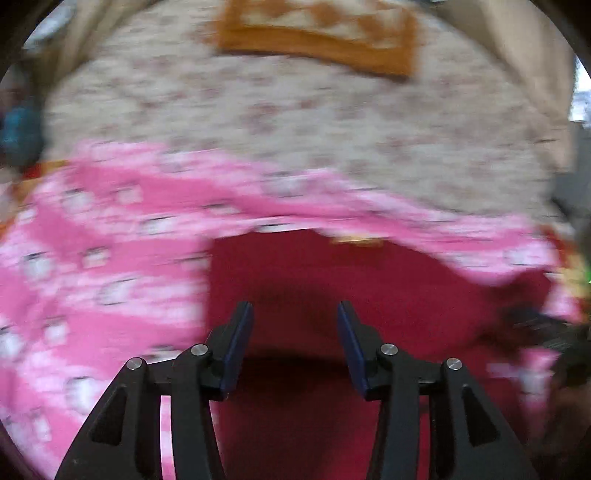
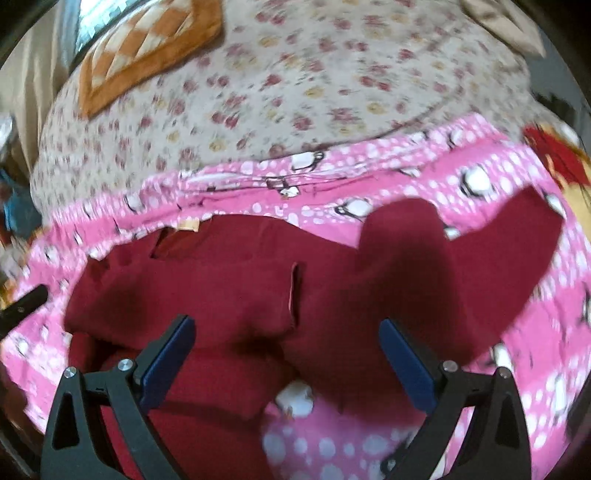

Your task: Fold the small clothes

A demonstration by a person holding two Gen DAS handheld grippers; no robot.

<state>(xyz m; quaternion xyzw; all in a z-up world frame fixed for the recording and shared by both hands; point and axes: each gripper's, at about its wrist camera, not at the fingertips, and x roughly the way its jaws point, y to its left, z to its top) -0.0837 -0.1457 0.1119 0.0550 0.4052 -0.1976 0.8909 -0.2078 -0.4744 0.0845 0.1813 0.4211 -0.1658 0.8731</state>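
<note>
Soft daylight fills both views; a bright window glares at the far left of the right wrist view; the left wrist view is heavily smeared by motion blur, its pink patterned blanket streaked sideways; the right wrist view is sharper, blurring toward its rim; fisheye bending curves both edges; a dark shadow lies on the dark red garment.

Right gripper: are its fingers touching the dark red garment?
Cannot tell. In the right wrist view the right gripper is open over the dark red garment, nothing between the fingers, but this view does not show whether the tips rest on the cloth.
</note>
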